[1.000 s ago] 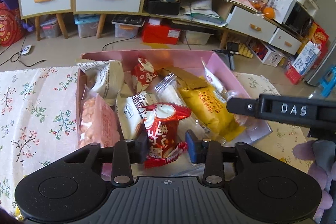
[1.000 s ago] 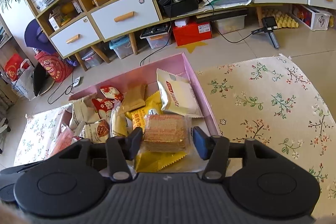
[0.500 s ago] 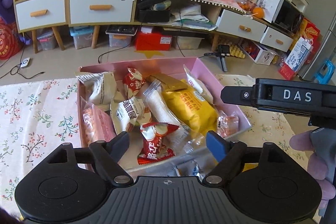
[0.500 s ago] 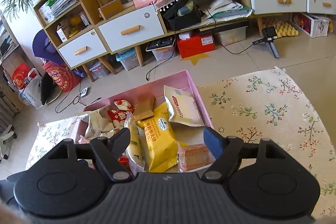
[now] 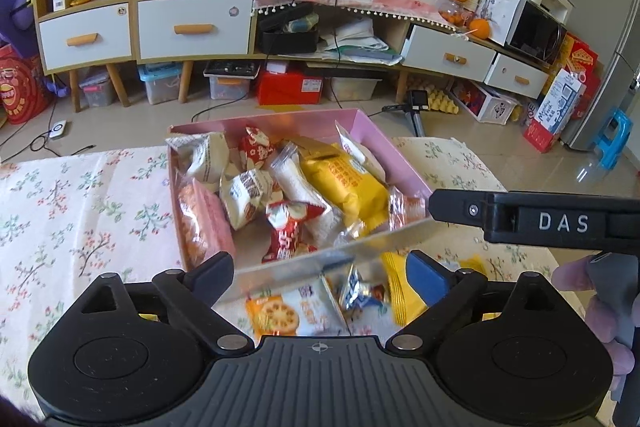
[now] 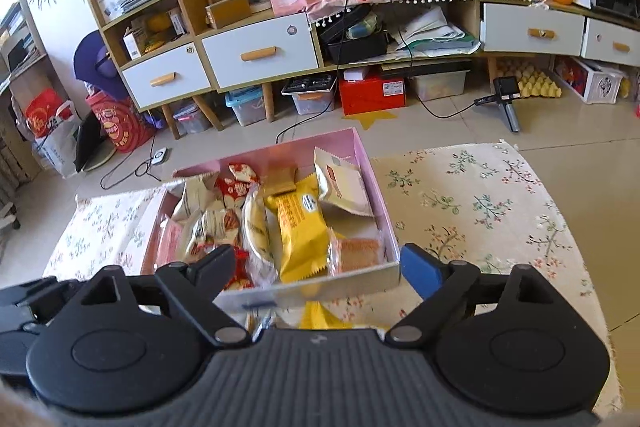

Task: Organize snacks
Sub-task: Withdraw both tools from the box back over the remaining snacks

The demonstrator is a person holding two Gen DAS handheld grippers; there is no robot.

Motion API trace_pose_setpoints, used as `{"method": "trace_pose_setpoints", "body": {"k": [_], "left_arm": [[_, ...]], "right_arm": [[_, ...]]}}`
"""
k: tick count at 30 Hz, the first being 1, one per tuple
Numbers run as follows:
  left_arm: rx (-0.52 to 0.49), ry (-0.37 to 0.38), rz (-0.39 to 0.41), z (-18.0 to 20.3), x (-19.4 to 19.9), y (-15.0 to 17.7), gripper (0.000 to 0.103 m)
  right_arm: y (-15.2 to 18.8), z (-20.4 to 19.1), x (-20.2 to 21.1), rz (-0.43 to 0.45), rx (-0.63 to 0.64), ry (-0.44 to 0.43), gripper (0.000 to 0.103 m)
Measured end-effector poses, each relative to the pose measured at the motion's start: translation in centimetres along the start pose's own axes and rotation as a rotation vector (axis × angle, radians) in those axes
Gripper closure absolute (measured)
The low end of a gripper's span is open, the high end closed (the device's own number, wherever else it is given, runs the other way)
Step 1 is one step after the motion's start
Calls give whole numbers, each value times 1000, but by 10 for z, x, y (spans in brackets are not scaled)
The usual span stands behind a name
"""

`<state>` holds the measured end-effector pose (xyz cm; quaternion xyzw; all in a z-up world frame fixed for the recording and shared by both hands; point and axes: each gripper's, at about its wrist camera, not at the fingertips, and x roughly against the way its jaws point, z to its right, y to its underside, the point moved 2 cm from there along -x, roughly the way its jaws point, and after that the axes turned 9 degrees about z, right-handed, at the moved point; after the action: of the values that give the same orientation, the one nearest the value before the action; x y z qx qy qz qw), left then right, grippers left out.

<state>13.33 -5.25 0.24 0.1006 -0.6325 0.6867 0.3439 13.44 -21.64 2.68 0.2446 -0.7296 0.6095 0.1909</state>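
Observation:
A pink box on the floral tablecloth holds several snack packets. Among them are a red packet, a yellow packet and a clear-wrapped wafer. Loose snacks lie on the cloth in front of the box: a biscuit packet, a small foil packet and a yellow packet. My left gripper is open and empty, above the box's near wall. My right gripper is open and empty, over the box's near edge. Its body shows at the right of the left wrist view.
The table with the floral cloth extends to both sides of the box. Beyond the table's far edge are the tiled floor, a low cabinet with drawers, storage boxes and cables.
Both grippers opened and let go: the red packet and the wafer now lie in the box. Both grippers then drew back and up from the box.

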Motion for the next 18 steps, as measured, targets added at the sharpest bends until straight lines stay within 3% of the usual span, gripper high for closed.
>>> {"method": "trace_pose_setpoints", "body": {"k": [18], "left_arm": [[-85, -54, -8, 6, 43, 45, 3]], "right_arm": [[48, -7, 38, -1, 128, 28, 2]]}}
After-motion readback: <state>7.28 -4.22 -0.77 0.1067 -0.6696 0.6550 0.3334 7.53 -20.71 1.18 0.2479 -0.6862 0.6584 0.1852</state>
